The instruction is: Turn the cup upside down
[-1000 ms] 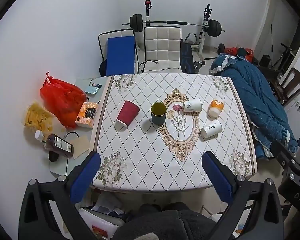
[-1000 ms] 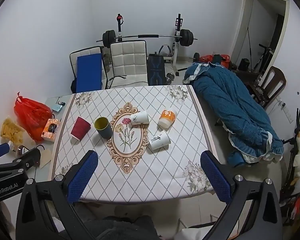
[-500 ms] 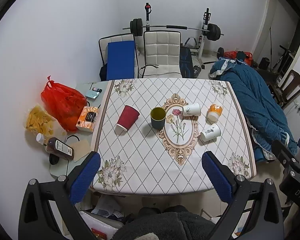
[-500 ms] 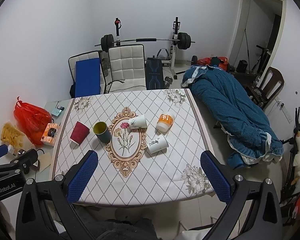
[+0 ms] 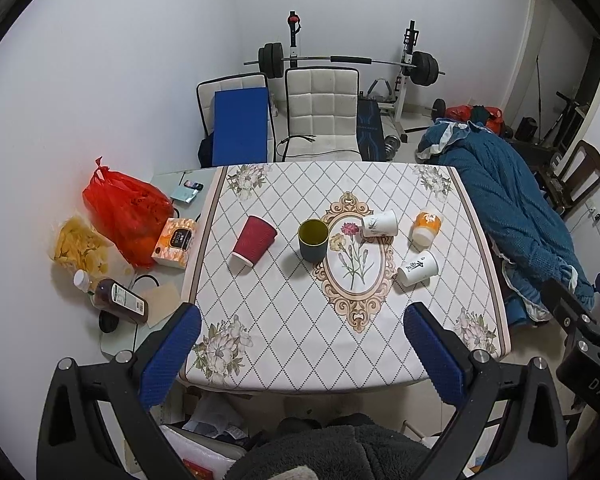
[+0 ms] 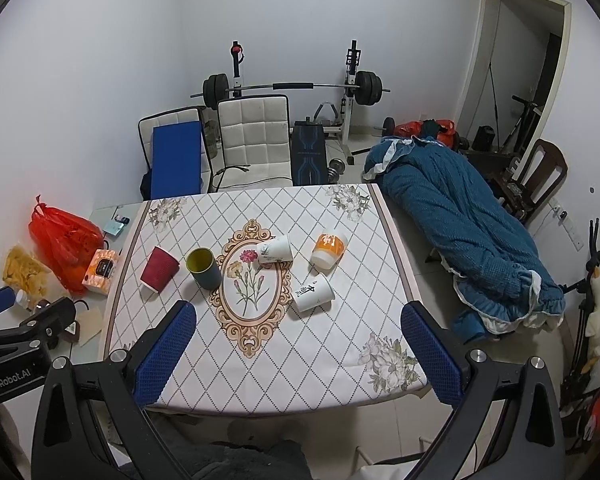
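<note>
Several cups sit on the patterned tablecloth [image 5: 300, 340]. A dark green cup [image 5: 313, 240] [image 6: 204, 269] stands upright with its mouth up. A red paper cup [image 5: 254, 241] [image 6: 159, 269] stands mouth down. A white cup [image 5: 379, 223] [image 6: 275, 249] and another white cup with black writing [image 5: 417, 268] [image 6: 313, 292] lie on their sides. An orange-and-white cup [image 5: 426, 227] [image 6: 329, 249] stands mouth down. My left gripper [image 5: 302, 350] and right gripper [image 6: 298, 354] are open, empty, high above the table's near edge.
Left of the table are a red bag [image 5: 126, 210], a tissue box [image 5: 175, 242] and a bottle [image 5: 118, 300]. White chairs [image 5: 320, 114] stand behind the table. A blue blanket [image 5: 508, 200] lies to the right. A weight bench stands by the back wall.
Both grippers have pulled back and up from the table, so the cups look smaller and farther away. The cups have not moved.
</note>
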Action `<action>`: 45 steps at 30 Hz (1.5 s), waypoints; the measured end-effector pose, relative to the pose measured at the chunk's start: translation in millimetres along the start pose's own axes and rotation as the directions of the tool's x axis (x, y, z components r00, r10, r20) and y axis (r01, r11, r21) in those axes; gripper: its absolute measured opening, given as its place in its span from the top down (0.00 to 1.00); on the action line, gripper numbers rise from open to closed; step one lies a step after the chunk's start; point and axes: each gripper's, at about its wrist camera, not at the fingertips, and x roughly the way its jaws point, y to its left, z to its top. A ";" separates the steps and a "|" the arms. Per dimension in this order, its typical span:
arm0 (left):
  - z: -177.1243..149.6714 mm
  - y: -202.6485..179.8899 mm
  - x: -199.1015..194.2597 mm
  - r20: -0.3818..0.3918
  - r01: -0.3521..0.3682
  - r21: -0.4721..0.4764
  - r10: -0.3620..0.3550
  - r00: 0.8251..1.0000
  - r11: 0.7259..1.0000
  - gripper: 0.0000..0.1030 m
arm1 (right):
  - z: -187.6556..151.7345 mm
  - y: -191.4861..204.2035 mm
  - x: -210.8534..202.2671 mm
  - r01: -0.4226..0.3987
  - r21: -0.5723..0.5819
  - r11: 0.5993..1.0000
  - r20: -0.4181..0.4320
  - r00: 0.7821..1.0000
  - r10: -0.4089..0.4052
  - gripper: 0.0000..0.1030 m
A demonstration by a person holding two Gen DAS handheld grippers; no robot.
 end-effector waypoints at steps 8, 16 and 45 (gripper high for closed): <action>-0.7 -0.3 -1.0 0.001 0.000 -0.001 0.000 1.000 1.000 0.00 | 0.1 1.4 -2.5 -0.004 -0.007 1.000 0.000 1.000 0.004 0.00; -4.1 -4.0 -2.9 0.005 -0.003 -0.002 0.003 1.000 1.000 0.00 | -2.4 1.6 -4.9 -0.012 -0.020 1.000 0.000 1.000 0.012 0.00; -4.0 -2.7 -5.6 0.013 -0.001 -0.005 0.001 1.000 1.000 0.00 | 2.7 -1.1 -8.3 -0.028 -0.022 0.999 0.012 1.000 0.028 0.00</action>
